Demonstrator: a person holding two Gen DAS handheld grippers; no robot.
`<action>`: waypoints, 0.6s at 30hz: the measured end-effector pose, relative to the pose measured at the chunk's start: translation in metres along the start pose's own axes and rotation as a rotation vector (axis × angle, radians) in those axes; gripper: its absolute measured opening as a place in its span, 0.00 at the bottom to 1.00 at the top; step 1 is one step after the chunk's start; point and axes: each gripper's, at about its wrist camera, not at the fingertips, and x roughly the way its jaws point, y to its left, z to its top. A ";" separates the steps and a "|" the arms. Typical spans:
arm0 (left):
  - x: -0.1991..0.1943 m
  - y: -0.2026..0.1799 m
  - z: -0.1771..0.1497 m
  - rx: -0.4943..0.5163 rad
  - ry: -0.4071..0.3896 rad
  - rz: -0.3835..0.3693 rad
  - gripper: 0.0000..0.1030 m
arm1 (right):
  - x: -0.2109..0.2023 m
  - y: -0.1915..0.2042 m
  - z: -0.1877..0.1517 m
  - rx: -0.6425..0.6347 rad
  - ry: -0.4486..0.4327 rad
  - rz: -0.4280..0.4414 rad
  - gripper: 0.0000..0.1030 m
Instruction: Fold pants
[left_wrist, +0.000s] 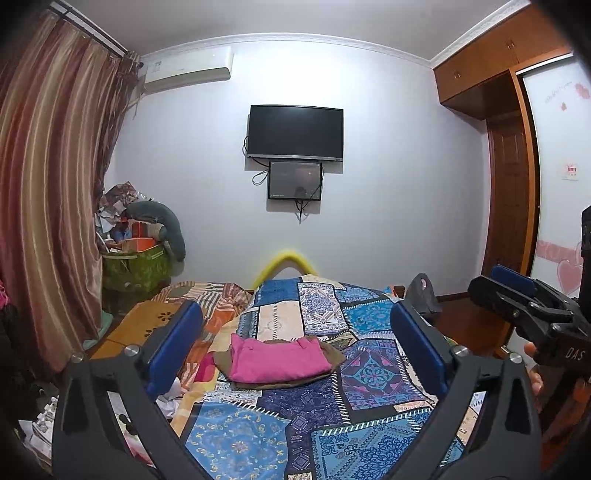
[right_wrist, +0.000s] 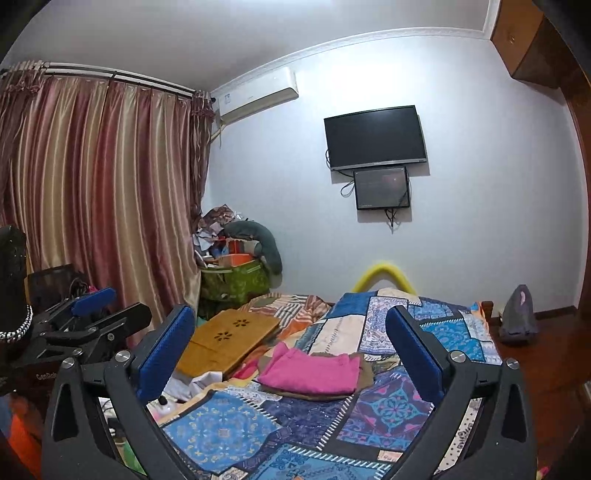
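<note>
Two folded garments, pink pants (left_wrist: 279, 356) atop one brown piece (left_wrist: 334, 355), lie on the bed (left_wrist: 373, 373); left gripper (left_wrist: 295, 343) and right gripper (right_wrist: 291, 345) both gape wide, empty.

Left gripper (left_wrist: 295, 343): black frame, blue ribbed pads, silver screws.
Right gripper (right_wrist: 291, 350): same build; white "DAS" lettering on its side.

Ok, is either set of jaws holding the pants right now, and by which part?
Nothing is held. The left gripper and the right gripper both stand wide open, jaws empty. The folded pink pants lie on the patchwork bedspread, untouched.
</note>
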 end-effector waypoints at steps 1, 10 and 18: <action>0.001 0.000 0.000 -0.001 0.003 -0.002 1.00 | 0.001 0.000 -0.001 -0.001 0.003 0.000 1.00; 0.005 -0.005 -0.004 0.005 0.007 -0.005 1.00 | 0.001 -0.002 0.001 -0.003 0.013 -0.001 1.00; 0.006 -0.009 -0.006 0.007 0.012 -0.009 1.00 | 0.002 -0.002 0.000 -0.004 0.016 -0.002 1.00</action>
